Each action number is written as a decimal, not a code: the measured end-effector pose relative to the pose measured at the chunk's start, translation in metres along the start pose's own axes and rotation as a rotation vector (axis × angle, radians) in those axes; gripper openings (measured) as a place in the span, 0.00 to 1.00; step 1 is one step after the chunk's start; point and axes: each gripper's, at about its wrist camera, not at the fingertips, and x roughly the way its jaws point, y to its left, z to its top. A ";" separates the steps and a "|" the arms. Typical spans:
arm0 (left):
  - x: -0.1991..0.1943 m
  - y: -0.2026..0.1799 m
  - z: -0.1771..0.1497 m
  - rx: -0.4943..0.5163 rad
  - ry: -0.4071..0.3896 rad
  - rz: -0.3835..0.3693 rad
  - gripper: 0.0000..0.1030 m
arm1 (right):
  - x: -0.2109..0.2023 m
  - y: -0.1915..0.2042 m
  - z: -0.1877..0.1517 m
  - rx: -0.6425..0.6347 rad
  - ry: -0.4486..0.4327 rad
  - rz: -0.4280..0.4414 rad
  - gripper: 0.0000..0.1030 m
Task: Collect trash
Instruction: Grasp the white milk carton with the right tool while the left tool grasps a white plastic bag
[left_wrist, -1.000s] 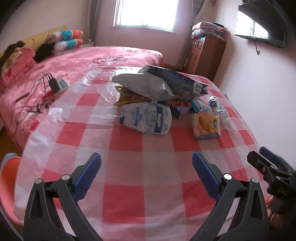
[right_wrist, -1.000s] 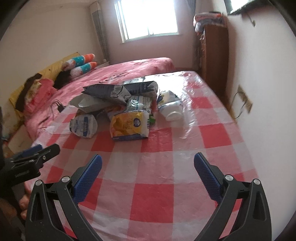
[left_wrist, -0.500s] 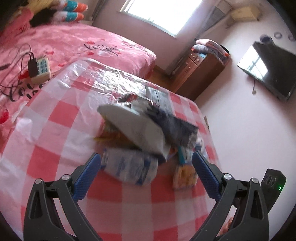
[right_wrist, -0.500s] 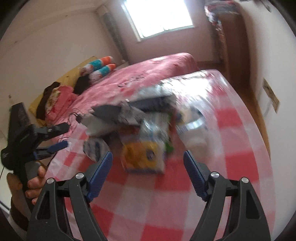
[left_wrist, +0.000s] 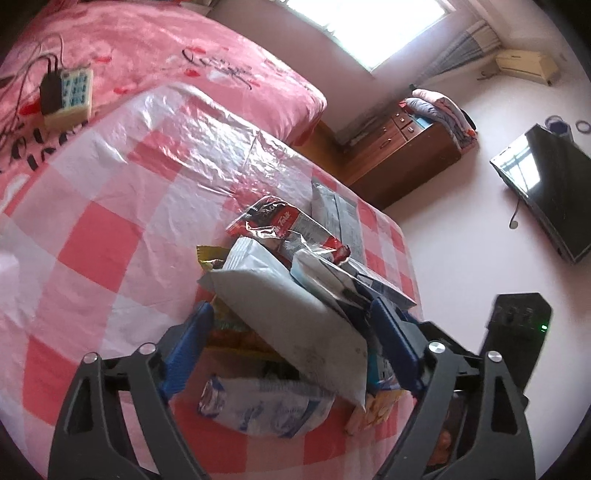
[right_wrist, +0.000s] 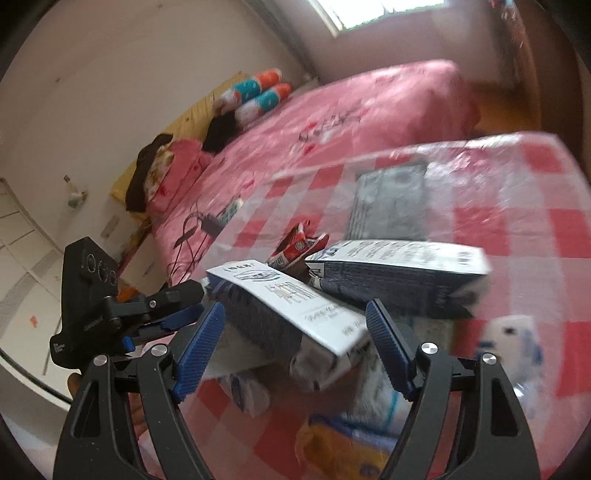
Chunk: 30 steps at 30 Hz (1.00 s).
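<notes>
The left gripper (left_wrist: 290, 332) is open around the big grey bag (left_wrist: 291, 317), which slants from far left to near right. The right gripper (right_wrist: 295, 330) is open too.

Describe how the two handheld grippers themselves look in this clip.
The left gripper and the right gripper look alike: black plastic triangulated finger frames with cut-out slots, silver rivets and ribbed blue pads. The left one's black body, seen from the right wrist, carries round buttons and moulded lettering. No sleeves or cables show.
</notes>
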 end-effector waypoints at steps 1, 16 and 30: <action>0.000 0.000 0.000 -0.002 -0.001 -0.003 0.83 | 0.004 0.000 0.002 -0.008 0.012 0.018 0.77; 0.006 0.016 0.002 -0.013 -0.028 0.024 0.83 | 0.007 0.029 -0.025 -0.115 0.090 0.101 0.71; 0.012 0.005 -0.012 0.068 0.013 0.056 0.66 | 0.021 0.017 -0.044 -0.052 0.022 0.001 0.54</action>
